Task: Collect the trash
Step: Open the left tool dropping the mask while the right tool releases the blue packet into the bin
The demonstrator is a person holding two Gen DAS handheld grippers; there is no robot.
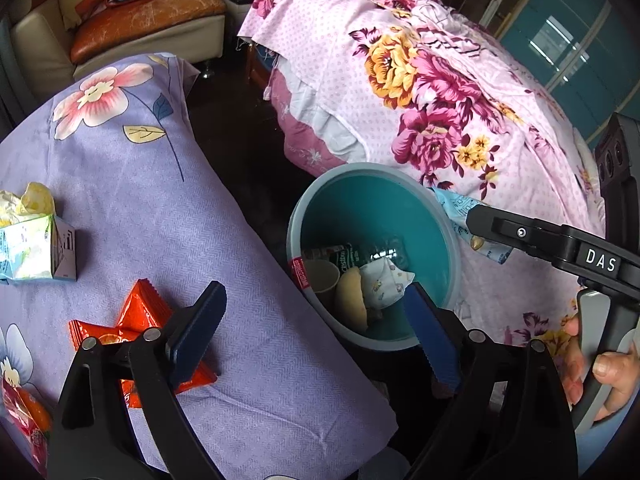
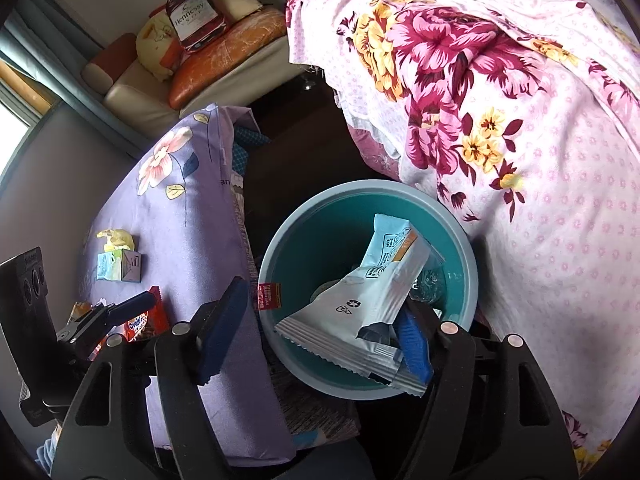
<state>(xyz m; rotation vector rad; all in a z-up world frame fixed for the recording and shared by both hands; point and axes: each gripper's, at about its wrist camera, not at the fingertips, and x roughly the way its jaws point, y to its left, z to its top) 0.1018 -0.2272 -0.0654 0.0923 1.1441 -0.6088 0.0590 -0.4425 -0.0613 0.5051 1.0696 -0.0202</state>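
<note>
Over the mouth of the teal bin [image 2: 460, 236], which stands on the floor between the lilac-covered bench [image 1: 120, 208] on the left and the pink floral bed [image 1: 460, 92] on the right, the right gripper [image 2: 320, 328] has its fingers wide apart, and a pale blue snack wrapper [image 2: 368, 304] lies against the right-hand finger [image 2: 414, 344], not pinched between the two. My reading is that this is the drop step: the wrapper looks released or about to fall, though I cannot tell if it is snagged on that finger. Its long axis runs diagonally, one serrated end pointing near and left, the other end far and right, deeper across the bin opening. Already inside the bin are a paper cup [image 1: 322, 276], some crumpled paper and other scraps. The left gripper [image 1: 316, 332] hangs with its fingers apart too, empty, one finger above the red wrapper [image 1: 140, 320] on the bench and the other over the bin's near rim. Next should come a small shake or tilt so the blue wrapper clears the finger, then a reach left for the red wrapper, the crushed carton [image 1: 36, 248] and the yellowish crumpled paper [image 1: 36, 198] beyond it.
</note>
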